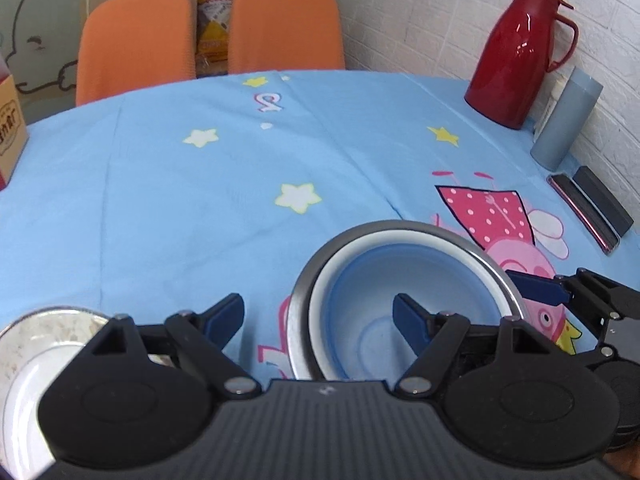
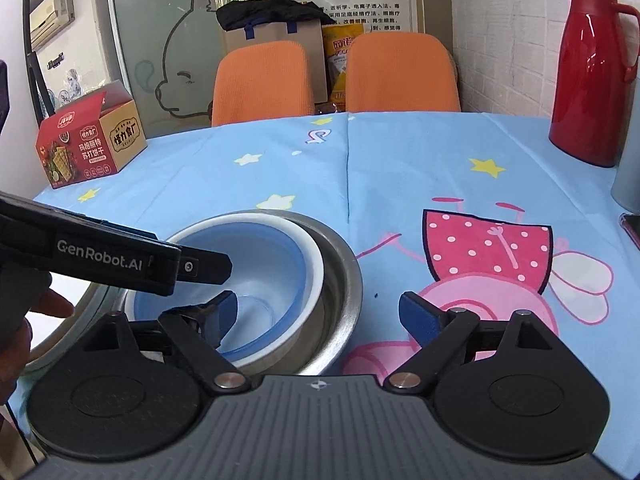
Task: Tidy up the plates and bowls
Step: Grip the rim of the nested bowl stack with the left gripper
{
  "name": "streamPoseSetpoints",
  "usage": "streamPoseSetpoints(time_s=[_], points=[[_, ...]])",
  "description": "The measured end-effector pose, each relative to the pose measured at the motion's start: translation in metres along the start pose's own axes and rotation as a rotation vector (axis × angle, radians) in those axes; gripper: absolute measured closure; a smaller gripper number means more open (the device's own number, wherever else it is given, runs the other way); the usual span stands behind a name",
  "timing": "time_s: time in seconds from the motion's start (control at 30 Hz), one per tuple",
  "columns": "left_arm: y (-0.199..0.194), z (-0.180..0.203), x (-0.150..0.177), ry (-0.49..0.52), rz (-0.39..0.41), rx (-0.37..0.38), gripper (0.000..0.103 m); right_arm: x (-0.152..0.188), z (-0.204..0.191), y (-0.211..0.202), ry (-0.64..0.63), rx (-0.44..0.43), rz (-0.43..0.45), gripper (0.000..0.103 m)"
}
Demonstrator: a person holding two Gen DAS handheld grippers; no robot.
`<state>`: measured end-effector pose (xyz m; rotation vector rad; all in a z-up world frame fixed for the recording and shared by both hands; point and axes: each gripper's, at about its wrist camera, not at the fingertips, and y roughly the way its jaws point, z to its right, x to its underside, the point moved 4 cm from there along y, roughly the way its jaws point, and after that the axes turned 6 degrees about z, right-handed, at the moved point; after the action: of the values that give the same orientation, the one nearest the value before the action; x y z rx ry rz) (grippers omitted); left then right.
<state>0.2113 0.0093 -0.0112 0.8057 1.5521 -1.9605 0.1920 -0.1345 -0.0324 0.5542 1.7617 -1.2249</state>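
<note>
- A blue plastic bowl with a white rim (image 1: 404, 296) sits inside a round steel bowl (image 1: 298, 312), slightly tilted, on the surface under a light blue cartoon tablecloth (image 1: 200, 200).
- The left gripper (image 1: 320, 316) has its jaws apart with nothing clamped; its right finger hangs over the inside of the blue bowl, and the left finger is above the cloth.
- The right gripper (image 2: 316, 312) has its jaws wide apart and empty; its left finger is over the blue bowl, the other over the cloth.
- A white plate with a speckled rim (image 1: 36, 344) lies just left of the steel bowl.
- A red thermos jug (image 1: 520, 52) stands far back by the wall.
</note>
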Motion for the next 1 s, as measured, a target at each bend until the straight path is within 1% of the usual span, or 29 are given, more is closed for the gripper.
streamPoseSetpoints(time_s=[0.07,0.17,0.27,0.37,0.6,0.73,0.83,1.0], points=[[0.008,-0.003,-0.002,0.011,-0.024,0.015,0.027,0.002,0.0,0.006,0.003,0.001,-0.015,0.0],[0.016,-0.004,-0.003,0.024,-0.029,-0.001,0.027,0.003,0.0,0.013,0.013,-0.008,-0.034,0.0],[0.02,-0.006,-0.002,0.017,-0.04,0.012,0.027,0.003,-0.003,0.016,0.002,-0.01,-0.031,0.0],[0.02,-0.004,-0.002,0.029,-0.039,0.01,0.023,0.004,-0.004,0.017,0.006,-0.017,-0.019,0.0],[0.022,-0.005,-0.003,0.028,-0.043,0.013,0.022,0.005,-0.003,0.017,0.014,-0.013,0.002,0.0],[0.023,-0.003,-0.002,0.041,-0.043,0.005,0.022,0.001,-0.005,0.018,0.024,0.013,-0.035,0.0],[0.023,-0.003,-0.002,0.047,-0.042,-0.004,0.022,0.001,-0.003,0.013,0.065,-0.008,-0.019,0.0],[0.024,-0.003,-0.002,0.05,-0.039,-0.004,0.021,0.004,0.001,0.011,0.071,0.03,0.004,0.0]])
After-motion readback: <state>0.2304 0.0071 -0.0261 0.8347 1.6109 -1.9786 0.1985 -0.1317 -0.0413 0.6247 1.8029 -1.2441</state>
